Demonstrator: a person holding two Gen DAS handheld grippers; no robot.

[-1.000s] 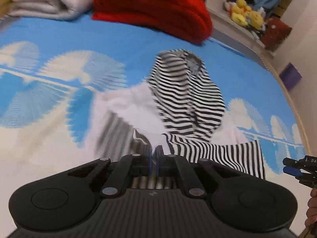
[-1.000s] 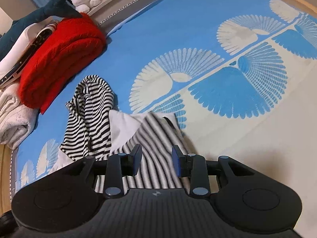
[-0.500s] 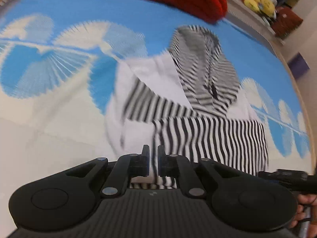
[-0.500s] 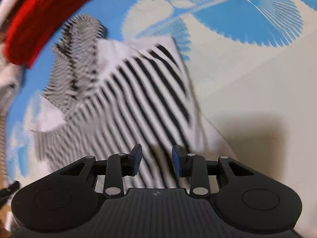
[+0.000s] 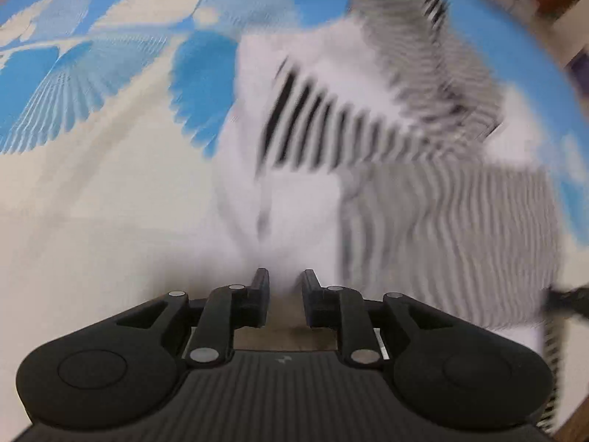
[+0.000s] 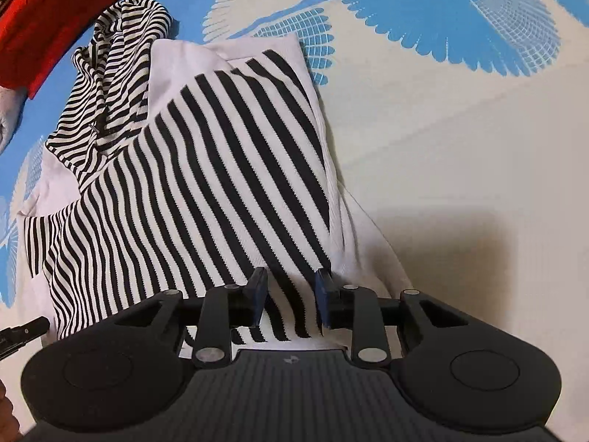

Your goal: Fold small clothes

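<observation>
Striped hoodie (image 6: 206,169) lies on the bedspread (image 6: 460,118), toward its near edge, hood (image 6: 114,59) pointing at the far edge by a red blanket (image 6: 29,11).

What changed: 1 s ago our left gripper (image 5: 282,287) was pinched on striped fabric; now its jaws stand apart w/ nothing between, white cloth just ahead. Sleeve looks dropped across the body, so we judge that fold done.

Right gripper (image 6: 289,287) has closed in from further back; jaws apart, hovering over the striped hem, no grip yet. Prob. next: bottom-up fold.

Look: b/w stripes over white panels, both sleeves folded in, stripes running diagonal, a few wrinkles. Left view badly blurred.
</observation>
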